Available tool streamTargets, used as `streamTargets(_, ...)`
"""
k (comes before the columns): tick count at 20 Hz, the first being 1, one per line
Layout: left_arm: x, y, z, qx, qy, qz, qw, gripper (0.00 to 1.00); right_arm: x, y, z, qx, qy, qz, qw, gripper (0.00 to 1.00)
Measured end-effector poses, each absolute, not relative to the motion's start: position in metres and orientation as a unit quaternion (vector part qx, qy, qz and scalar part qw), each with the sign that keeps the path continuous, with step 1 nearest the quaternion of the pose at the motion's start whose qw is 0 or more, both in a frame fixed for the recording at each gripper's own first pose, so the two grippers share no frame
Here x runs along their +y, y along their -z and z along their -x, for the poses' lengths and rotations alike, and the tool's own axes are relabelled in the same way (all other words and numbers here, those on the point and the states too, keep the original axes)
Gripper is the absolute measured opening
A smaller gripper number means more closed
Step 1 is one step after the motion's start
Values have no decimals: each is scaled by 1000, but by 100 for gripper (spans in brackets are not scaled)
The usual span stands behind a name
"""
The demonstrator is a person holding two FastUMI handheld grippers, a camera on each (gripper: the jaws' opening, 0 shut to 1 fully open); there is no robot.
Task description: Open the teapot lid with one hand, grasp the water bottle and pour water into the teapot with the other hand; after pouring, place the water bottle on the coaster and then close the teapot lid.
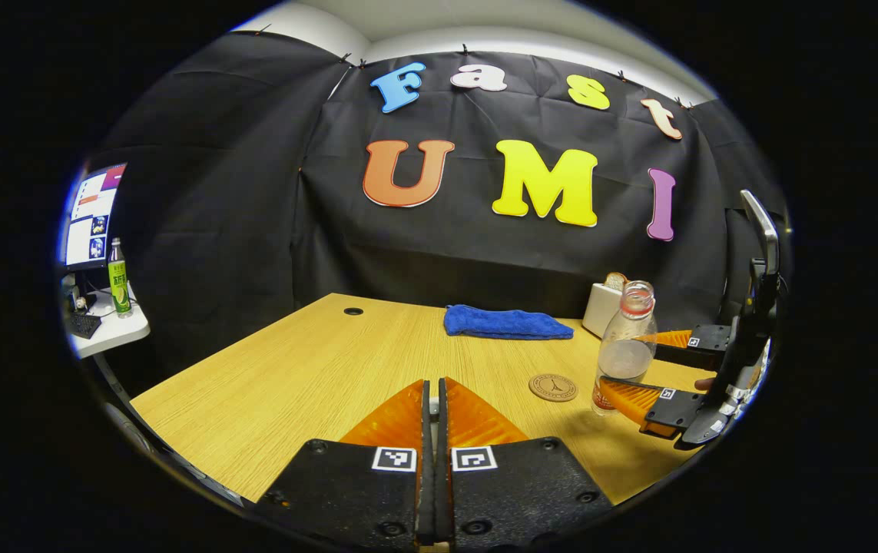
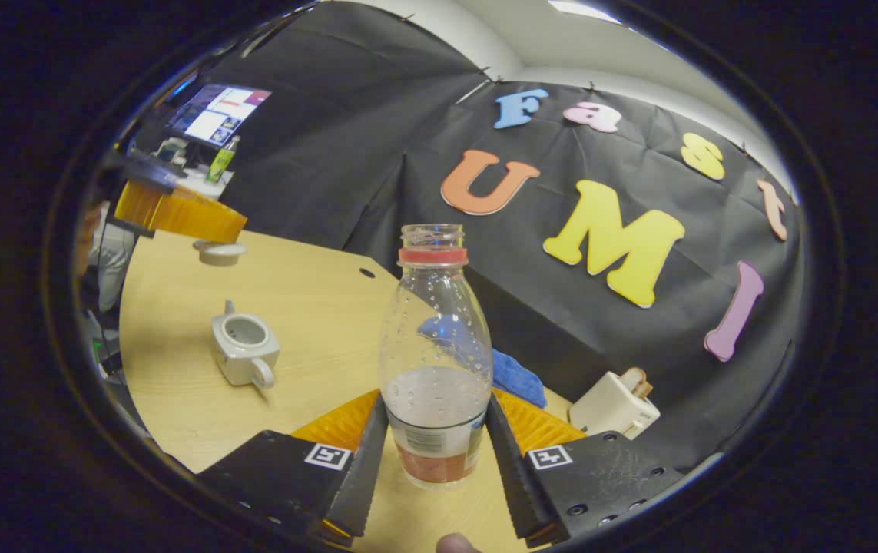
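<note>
**Lid lifted, bottle clamped, pour not yet begun**

We place everything off the clear plastic water bottle (image 2: 435,361) with the red neck ring, uncapped and about a third full. It stands upright on the light wooden table (image 1: 308,369).

The right gripper (image 2: 436,399) has one finger against each side of the bottle's lower body, so we read it as clamped on the bottle. It grips low, probably so the neck stays free for tipping. This gripper comes in level, with a fingertip of the holding hand (image 2: 455,544) at the bottom edge.

The small pale grey ceramic teapot (image 2: 243,346) sits left of the bottle in the right gripper view, mouth open. The small round pale teapot lid (image 2: 220,252) hangs farther left and higher, touching the underside of the left gripper (image 1: 432,384). That gripper's fingers are pressed almost together, and we judge they pinch the lid, keeping it clear of the pour path.

The round brown coaster (image 1: 552,387) lies just left of the bottle in the left gripper view, bare and ready. The folded blue cloth (image 1: 504,322) lies behind the bottle.
</note>
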State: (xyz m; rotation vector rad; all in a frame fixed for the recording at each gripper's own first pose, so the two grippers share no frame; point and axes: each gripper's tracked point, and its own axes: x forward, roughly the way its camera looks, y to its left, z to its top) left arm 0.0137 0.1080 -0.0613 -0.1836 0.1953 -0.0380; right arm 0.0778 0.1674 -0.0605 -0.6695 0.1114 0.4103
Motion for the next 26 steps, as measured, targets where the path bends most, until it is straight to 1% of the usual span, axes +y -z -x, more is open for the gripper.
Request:
streamTargets(5,120,60,-12,90,17,89,992,3,181,73,-94,39,-190,437,878,69)
streamTargets(9,127,61,-12,89,14,86,992,3,193,81,-100,14,-184,498,847,69)
streamTargets(14,135,63,-11,92,5,85,992,3,200,92,-96,-17,-175,574,800,69)
streamTargets(26,141,58,-8,85,2,84,993,3,228,94,-102,-73,-166,687,704,69)
